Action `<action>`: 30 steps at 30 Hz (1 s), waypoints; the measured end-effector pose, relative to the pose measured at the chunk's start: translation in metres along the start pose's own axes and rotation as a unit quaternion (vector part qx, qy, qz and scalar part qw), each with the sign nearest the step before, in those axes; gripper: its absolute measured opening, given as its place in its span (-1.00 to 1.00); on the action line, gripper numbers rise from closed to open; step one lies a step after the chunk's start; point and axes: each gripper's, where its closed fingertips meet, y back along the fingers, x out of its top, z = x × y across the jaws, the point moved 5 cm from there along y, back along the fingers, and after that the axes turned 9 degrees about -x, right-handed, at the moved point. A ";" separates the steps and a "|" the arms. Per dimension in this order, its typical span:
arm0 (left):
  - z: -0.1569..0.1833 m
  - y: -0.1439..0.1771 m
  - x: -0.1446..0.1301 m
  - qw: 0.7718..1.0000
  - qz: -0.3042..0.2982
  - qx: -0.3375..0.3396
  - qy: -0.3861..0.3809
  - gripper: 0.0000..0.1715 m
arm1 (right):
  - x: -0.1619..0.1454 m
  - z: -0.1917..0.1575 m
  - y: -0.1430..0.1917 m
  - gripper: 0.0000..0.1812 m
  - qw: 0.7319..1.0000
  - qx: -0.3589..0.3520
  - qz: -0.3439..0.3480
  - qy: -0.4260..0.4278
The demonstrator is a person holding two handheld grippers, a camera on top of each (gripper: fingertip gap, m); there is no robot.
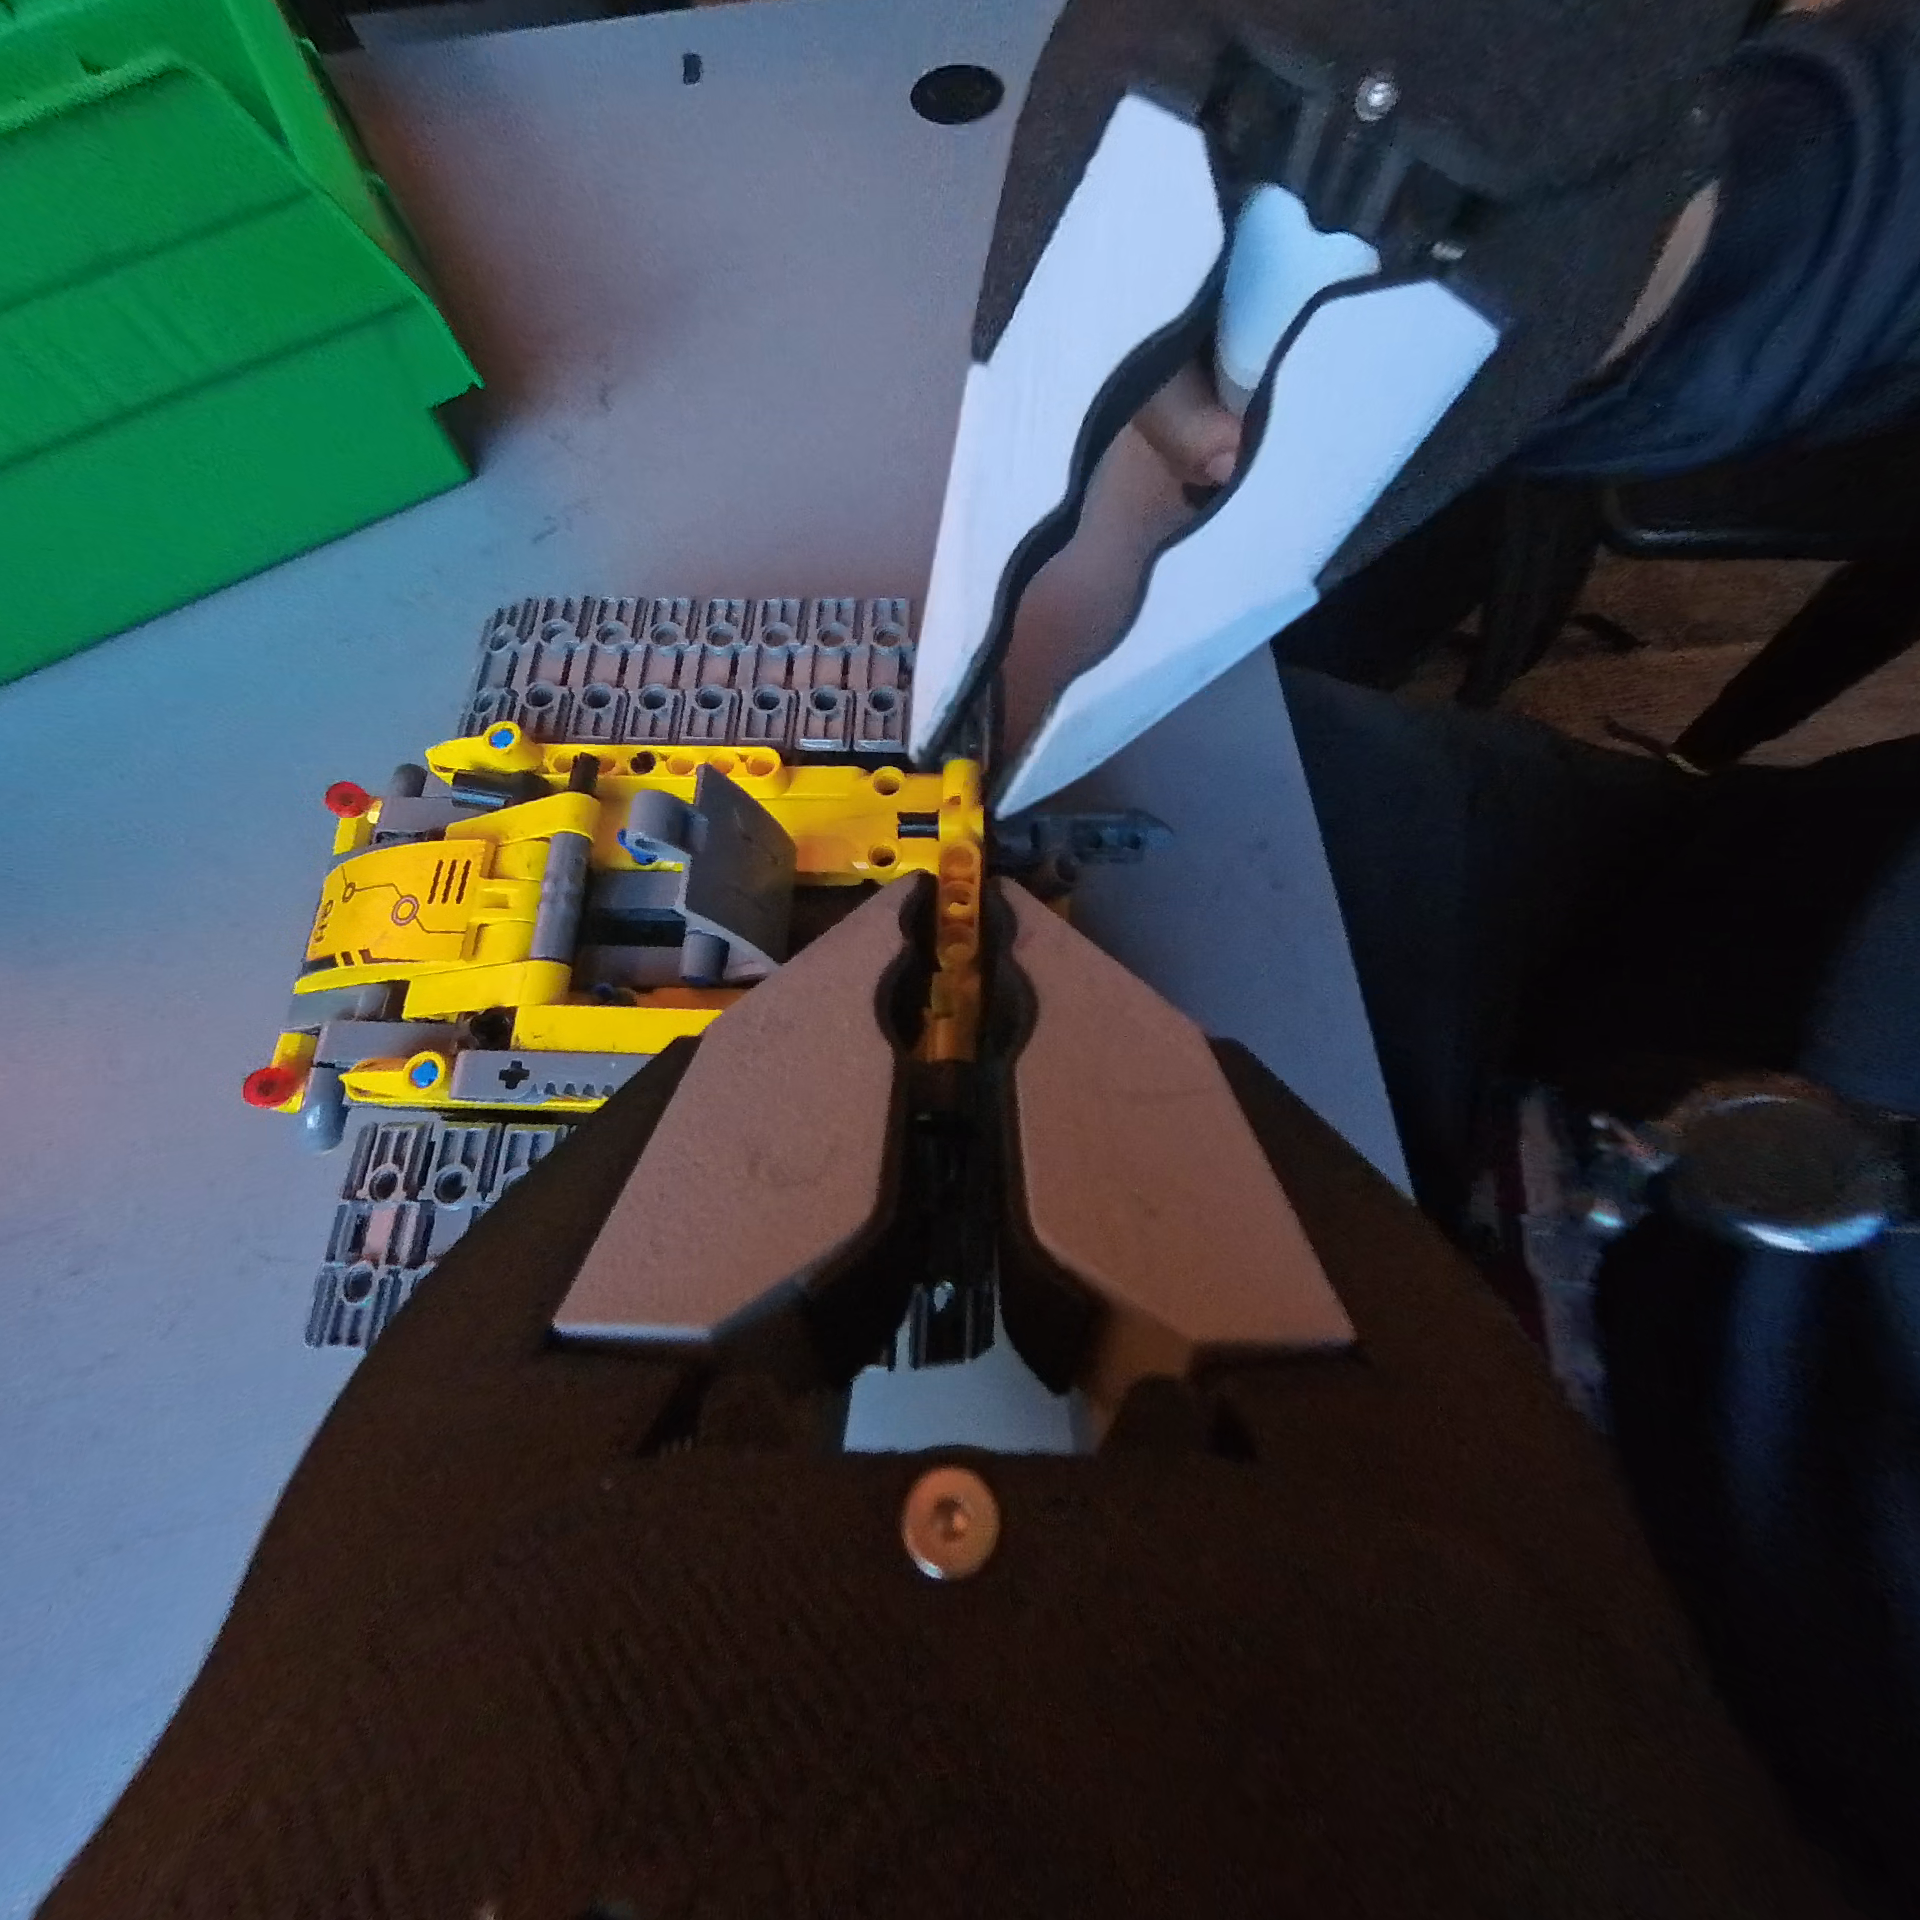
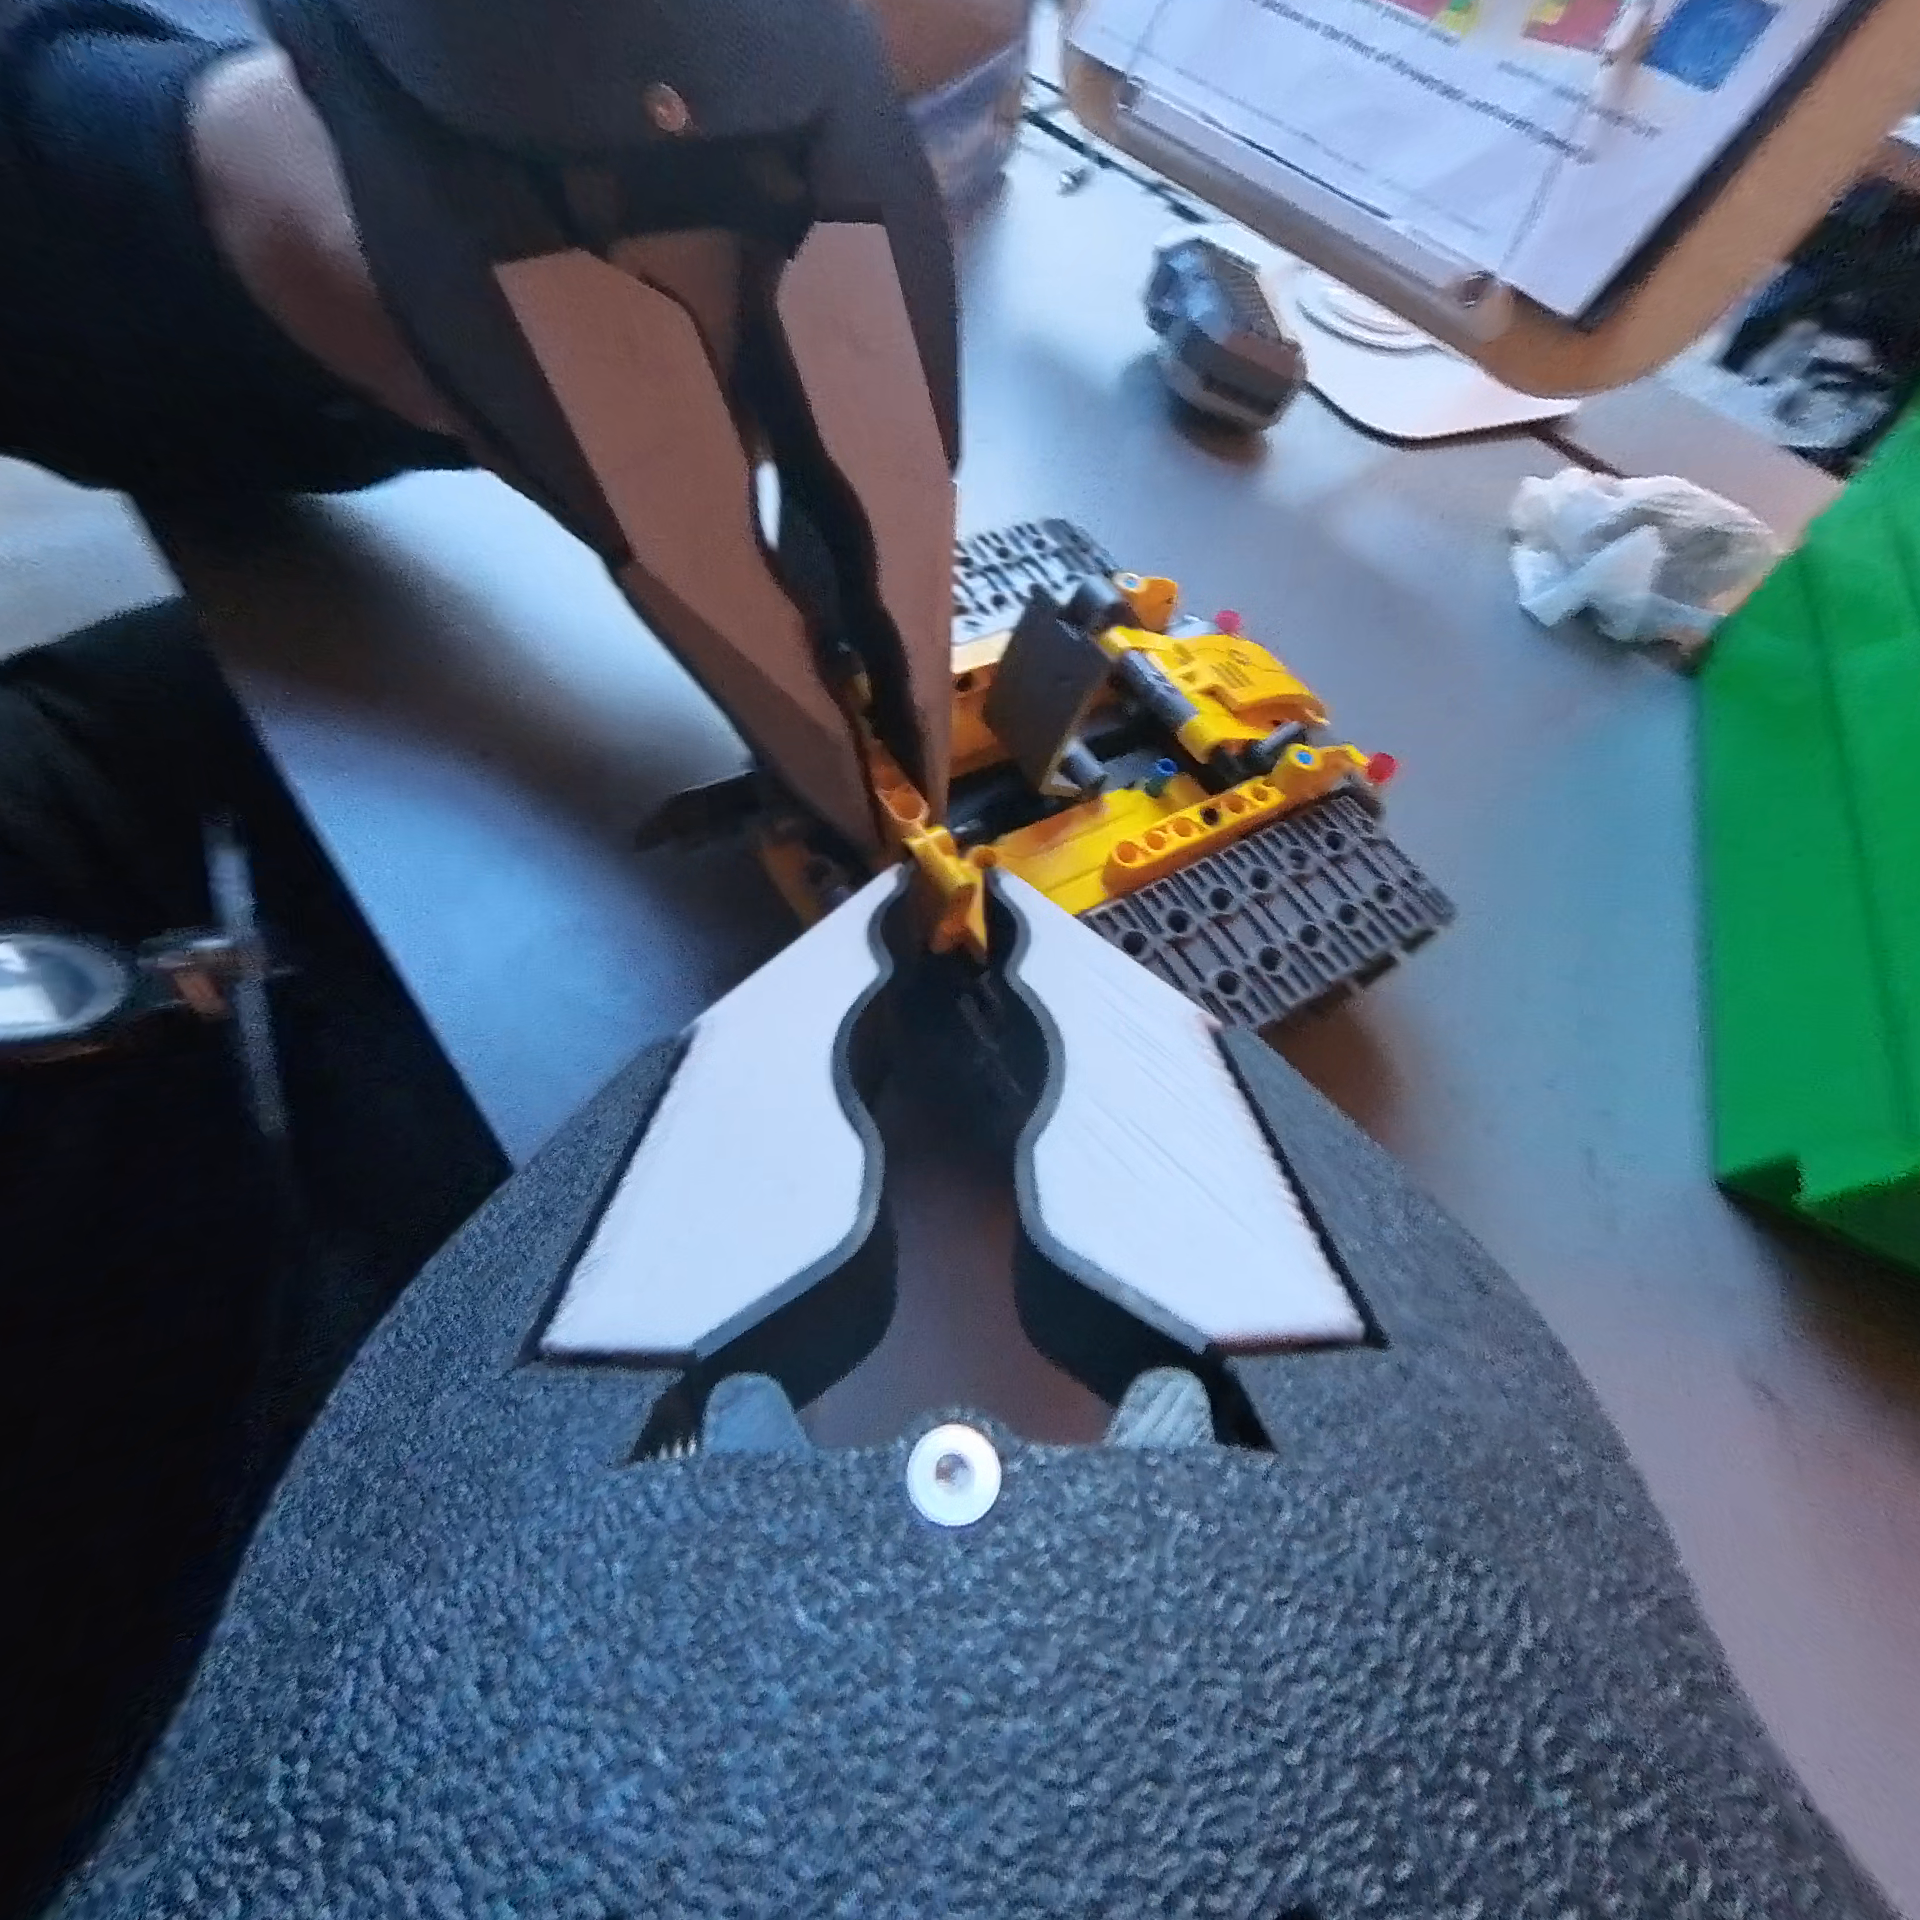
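Toy bulldozer (image 1: 582, 914), yellow w/ grey tracks, sits on grey bench (image 1: 727, 364) near its edge. Left gripper (image 1: 956, 894) w/ tan fingers (image 1: 769, 1122) is narrowed onto a yellow holed beam (image 1: 961, 883) at the dozer's end nearest the bench edge; the beam runs between the tips. Right gripper (image 2: 940, 883), white fingers (image 2: 748, 1164), comes at the same beam (image 2: 951, 883) from the opposite side, tips pinched close on it, so both sets of tips meet nose to nose at that end. A dark clawed piece (image 1: 1091, 831) sticks out of the dozer just past the beam. Beyond the dozer's far end: green bin (image 1: 187, 343). In right wrist view, crumpled white paper (image 2: 1631, 561) lies beside the green bin (image 2: 1829, 883), and a monitor (image 2: 1455, 135) plus small grey box (image 2: 1226, 322) stand well behind the dozer (image 2: 1195, 769).
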 end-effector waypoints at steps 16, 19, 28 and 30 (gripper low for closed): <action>0.000 -0.001 0.002 1.000 0.003 0.008 0.028 -0.94 | 0.003 -0.007 0.005 -0.90 0.994 -0.104 -0.037 0.017; -0.004 0.000 0.004 0.999 0.016 0.014 0.045 -0.94 | 0.009 -0.007 0.015 -0.90 0.994 -0.100 -0.016 0.036; -0.009 -0.002 0.006 0.995 0.047 0.070 0.058 -0.93 | -0.006 -0.016 0.018 -0.63 0.982 -0.085 0.029 -0.167; -0.009 0.001 0.004 0.993 0.031 0.102 0.055 -0.93 | -0.014 -0.020 0.016 -0.61 0.982 -0.078 0.013 -0.170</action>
